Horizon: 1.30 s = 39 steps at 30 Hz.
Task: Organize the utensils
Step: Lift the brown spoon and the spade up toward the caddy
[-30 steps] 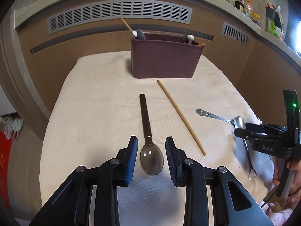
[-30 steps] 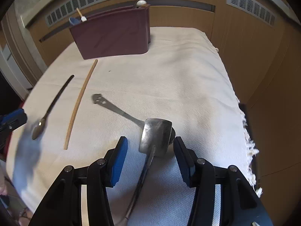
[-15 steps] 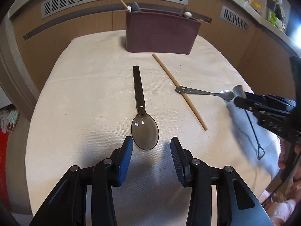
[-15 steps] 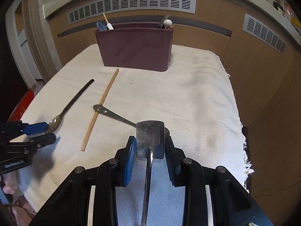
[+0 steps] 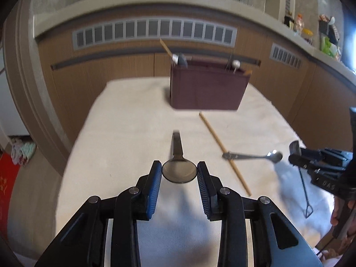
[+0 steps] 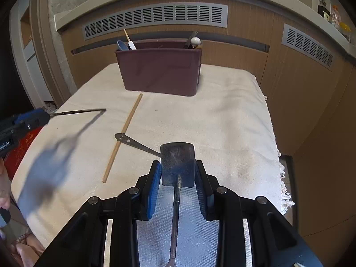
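Observation:
My left gripper (image 5: pixel 179 170) has the bowl of a dark spoon (image 5: pixel 177 144) between its blue pads. The jaws are closing on it and the spoon hangs above the cloth, handle pointing away. In the right wrist view the left gripper (image 6: pixel 33 116) shows at the left edge with the spoon handle (image 6: pixel 77 112) sticking out level. My right gripper (image 6: pixel 178 166) is shut on the flat blade of a small metal spatula (image 6: pixel 177 155), whose thin handle runs back under the camera. A maroon utensil holder (image 6: pixel 160 71) stands at the far end of the table.
A wooden chopstick (image 6: pixel 124 133) and a silver spoon (image 6: pixel 135 143) lie crossed on the cream cloth (image 6: pixel 233 122). The holder (image 5: pixel 207 89) contains several utensils. Wooden cabinets with vents rise behind it. The cloth's fringed edge drops off at the right.
The left jaws went from open around the dark spoon on the cloth to gripping its bowl and raising it. The right jaws shut on the spatula blade and lifted it.

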Available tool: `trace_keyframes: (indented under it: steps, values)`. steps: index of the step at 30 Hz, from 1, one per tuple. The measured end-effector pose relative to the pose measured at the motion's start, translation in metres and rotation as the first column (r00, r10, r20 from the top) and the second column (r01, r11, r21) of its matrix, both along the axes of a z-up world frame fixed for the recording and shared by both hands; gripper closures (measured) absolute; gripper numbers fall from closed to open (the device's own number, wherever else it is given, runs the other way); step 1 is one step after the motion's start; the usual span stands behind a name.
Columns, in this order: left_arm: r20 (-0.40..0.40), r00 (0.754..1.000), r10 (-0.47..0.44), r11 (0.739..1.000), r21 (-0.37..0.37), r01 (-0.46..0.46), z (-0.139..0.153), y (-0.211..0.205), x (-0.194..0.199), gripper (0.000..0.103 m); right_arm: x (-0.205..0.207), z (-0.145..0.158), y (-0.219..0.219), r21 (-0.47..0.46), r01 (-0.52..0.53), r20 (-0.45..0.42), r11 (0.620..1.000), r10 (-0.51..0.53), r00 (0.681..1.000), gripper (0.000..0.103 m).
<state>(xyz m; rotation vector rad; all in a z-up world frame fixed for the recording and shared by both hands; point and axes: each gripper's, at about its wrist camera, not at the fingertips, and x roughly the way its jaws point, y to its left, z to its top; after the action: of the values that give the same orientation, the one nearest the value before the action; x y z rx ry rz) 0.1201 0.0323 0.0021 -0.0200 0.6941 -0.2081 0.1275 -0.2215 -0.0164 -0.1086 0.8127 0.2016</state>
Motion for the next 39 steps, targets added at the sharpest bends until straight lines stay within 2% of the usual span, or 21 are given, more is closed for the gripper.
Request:
trace_keyframes:
  steps: [5, 11, 13, 20, 23, 24, 25, 27, 30, 37, 38, 39]
  values:
    - [0.08, 0.997, -0.024, 1.0, 0.019, 0.022, 0.028, -0.004, 0.001, 0.069, -0.002, 0.012, 0.0, 0.01, -0.01, 0.033, 1.0, 0.01, 0.999, 0.075]
    - [0.116, 0.992, -0.046, 0.999, 0.003, 0.046, 0.05, -0.011, 0.005, 0.069, -0.003, 0.031, -0.004, 0.05, -0.032, 0.058, 0.998, 0.029, 0.998, 0.076]
    - [0.128, 0.99, -0.053, 0.999, 0.005, 0.053, 0.054, -0.015, 0.004, 0.069, -0.003, 0.04, -0.007, 0.066, -0.03, 0.071, 0.997, 0.026, 0.997, 0.098]
    - [0.176, 0.98, -0.091, 0.996, 0.009, 0.091, 0.084, -0.026, -0.003, 0.069, -0.002, 0.067, -0.007, 0.062, -0.055, 0.127, 0.997, 0.046, 0.991, 0.098]
    - [0.174, 0.98, -0.093, 0.996, 0.003, 0.094, 0.091, -0.026, -0.004, 0.069, 0.004, 0.056, -0.004, 0.047, -0.098, 0.083, 0.994, 0.094, 0.992, 0.092]
    - [0.168, 0.981, -0.098, 0.995, -0.002, 0.099, 0.092, -0.026, -0.004, 0.069, 0.006, 0.048, -0.003, 0.043, -0.105, 0.053, 0.994, 0.103, 0.993, 0.086]
    - [0.165, 0.981, -0.099, 0.995, -0.005, 0.101, 0.093, -0.025, -0.004, 0.069, 0.009, 0.039, -0.003, 0.044, -0.114, 0.022, 0.992, 0.113, 0.993, 0.072]
    - [0.165, 0.981, -0.098, 0.995, -0.002, 0.1, 0.093, -0.024, -0.005, 0.069, 0.015, 0.02, -0.002, 0.062, -0.113, -0.036, 0.992, 0.115, 0.993, 0.055]
    - [0.157, 0.982, -0.101, 0.995, -0.005, 0.103, 0.09, -0.023, -0.006, 0.069, 0.024, -0.005, 0.003, 0.062, -0.082, -0.09, 0.995, 0.087, 0.992, 0.055]
    - [0.126, 0.986, -0.104, 0.994, 0.002, 0.105, 0.081, -0.024, -0.003, 0.069, 0.05, -0.034, 0.018, -0.001, -0.085, -0.109, 0.996, 0.084, 0.99, 0.055]
    - [0.121, 0.987, -0.106, 0.994, 0.002, 0.107, 0.08, -0.024, -0.004, 0.069, 0.054, -0.038, 0.018, -0.007, -0.082, -0.124, 0.997, 0.081, 0.989, 0.056]
    - [0.115, 0.987, -0.109, 0.994, 0.003, 0.109, 0.078, -0.024, -0.004, 0.069, 0.055, -0.041, 0.017, -0.015, -0.084, -0.126, 0.996, 0.082, 0.989, 0.062]
